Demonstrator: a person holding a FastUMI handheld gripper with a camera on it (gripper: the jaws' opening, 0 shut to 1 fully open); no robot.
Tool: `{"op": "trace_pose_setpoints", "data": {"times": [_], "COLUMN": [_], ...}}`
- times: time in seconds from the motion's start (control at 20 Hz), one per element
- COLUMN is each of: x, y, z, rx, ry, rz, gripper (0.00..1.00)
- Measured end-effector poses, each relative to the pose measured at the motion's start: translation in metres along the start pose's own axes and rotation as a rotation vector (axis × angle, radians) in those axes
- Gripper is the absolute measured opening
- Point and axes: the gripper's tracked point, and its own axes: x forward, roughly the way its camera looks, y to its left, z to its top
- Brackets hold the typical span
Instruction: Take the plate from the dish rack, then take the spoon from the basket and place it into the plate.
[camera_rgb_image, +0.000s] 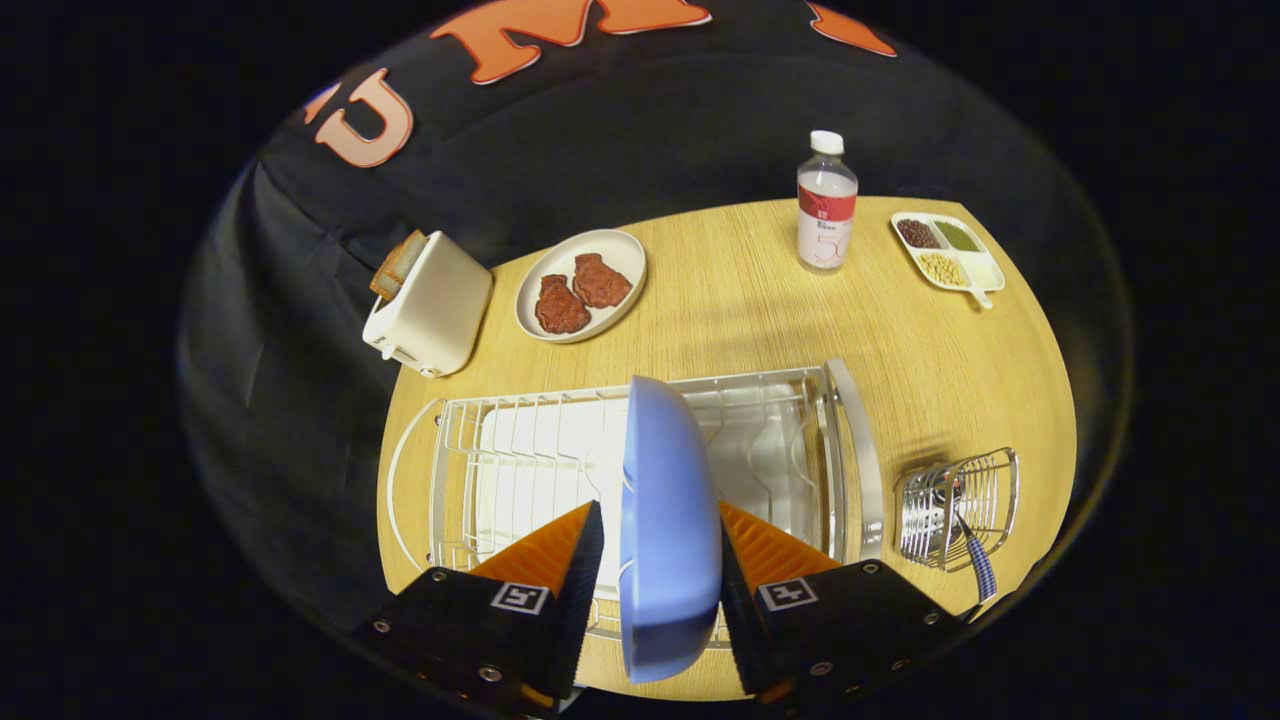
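Note:
A blue plate (668, 520) stands on edge between my two fingers, over the white wire dish rack (520, 440). My gripper (660, 535) is shut on the plate, an orange-and-black finger (560, 560) pressing each face. To the right of the rack a small wire basket (958, 508) holds a spoon (978, 565) whose blue checked handle sticks out towards me. The plate hides the middle of the rack.
On the round wooden table (740, 310) beyond the rack are a white toaster (430, 303) with bread in it, a plate of red meat (582, 284), a water bottle (826, 205) and a divided dish of beans (948, 250).

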Motion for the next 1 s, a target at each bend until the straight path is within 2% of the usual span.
{"op": "trace_pose_setpoints", "data": {"times": [0.25,0.3,0.75,1.0], "x": [0.002,-0.003,-0.051,-0.057], "y": [-0.014,-0.013,-0.028,-0.033], "z": [-0.011,-0.013,-0.007,-0.019], "rx": [0.027,0.047,0.149,0.113], "ry": [0.06,0.07,0.002,-0.025], "rz": [-0.079,-0.086,-0.106,-0.102], "gripper": [0.38,0.36,0.33,0.31]}}
